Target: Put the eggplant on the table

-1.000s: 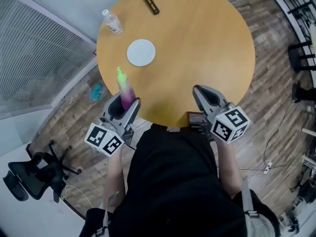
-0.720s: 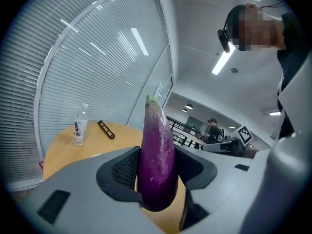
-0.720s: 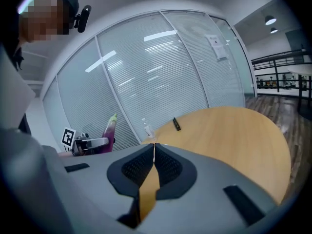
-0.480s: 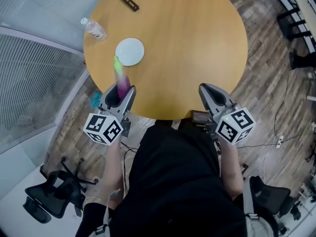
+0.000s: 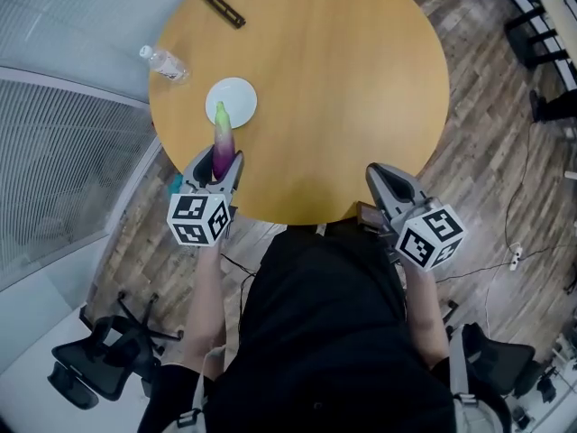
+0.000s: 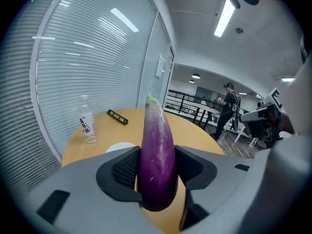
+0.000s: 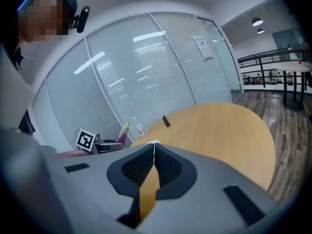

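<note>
A purple eggplant with a green tip sticks forward out of my left gripper, whose jaws press on its thick end. In the left gripper view the eggplant fills the gap between the two pads and points over the round wooden table. In the head view the eggplant's tip lies over the near left part of the table, close to a white plate. My right gripper is at the table's near edge, shut with nothing in it.
A clear water bottle lies at the table's left edge and a dark bar at its far side. Office chairs stand on the wooden floor at the left. A glass wall with blinds runs behind the table.
My left gripper has come down and in over the table's edge with the eggplant, whose tip now reaches the white plate. The right gripper shifted slightly along the near edge.
</note>
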Action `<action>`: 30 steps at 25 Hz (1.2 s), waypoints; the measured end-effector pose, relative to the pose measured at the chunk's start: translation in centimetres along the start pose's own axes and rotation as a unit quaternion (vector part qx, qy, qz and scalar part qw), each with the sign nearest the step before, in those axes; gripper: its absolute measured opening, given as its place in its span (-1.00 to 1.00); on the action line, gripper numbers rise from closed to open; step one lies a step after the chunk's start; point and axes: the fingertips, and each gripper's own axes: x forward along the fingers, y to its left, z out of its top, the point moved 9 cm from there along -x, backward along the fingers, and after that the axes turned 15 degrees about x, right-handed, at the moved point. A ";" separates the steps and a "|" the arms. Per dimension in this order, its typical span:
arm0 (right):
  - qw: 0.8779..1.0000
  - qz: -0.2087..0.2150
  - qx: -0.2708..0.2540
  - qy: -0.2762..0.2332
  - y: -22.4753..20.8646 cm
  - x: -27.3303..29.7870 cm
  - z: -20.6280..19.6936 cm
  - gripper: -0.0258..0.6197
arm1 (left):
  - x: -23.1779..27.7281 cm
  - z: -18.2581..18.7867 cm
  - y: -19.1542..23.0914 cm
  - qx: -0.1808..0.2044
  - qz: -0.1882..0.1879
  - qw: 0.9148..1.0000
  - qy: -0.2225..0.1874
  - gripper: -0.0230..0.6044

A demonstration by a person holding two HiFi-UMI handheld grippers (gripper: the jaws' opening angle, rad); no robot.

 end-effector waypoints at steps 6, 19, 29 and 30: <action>1.000 0.012 -0.008 0.003 -0.8 0.1 1.6 -0.86 | 3.9 -0.1 2.2 0.019 0.018 0.999 0.043 -0.20; 1.000 0.010 0.012 0.026 -2.9 1.3 3.4 -0.86 | 11.7 -1.4 6.2 0.028 0.022 0.988 0.151 -0.20; 0.998 -0.002 0.025 0.049 -4.7 2.4 4.0 -0.86 | 15.9 -3.0 8.0 -0.005 0.012 0.980 0.198 -0.20; 0.998 -0.002 0.026 0.050 -4.8 2.5 4.1 -0.86 | 16.2 -3.2 8.2 -0.007 0.012 0.979 0.202 -0.20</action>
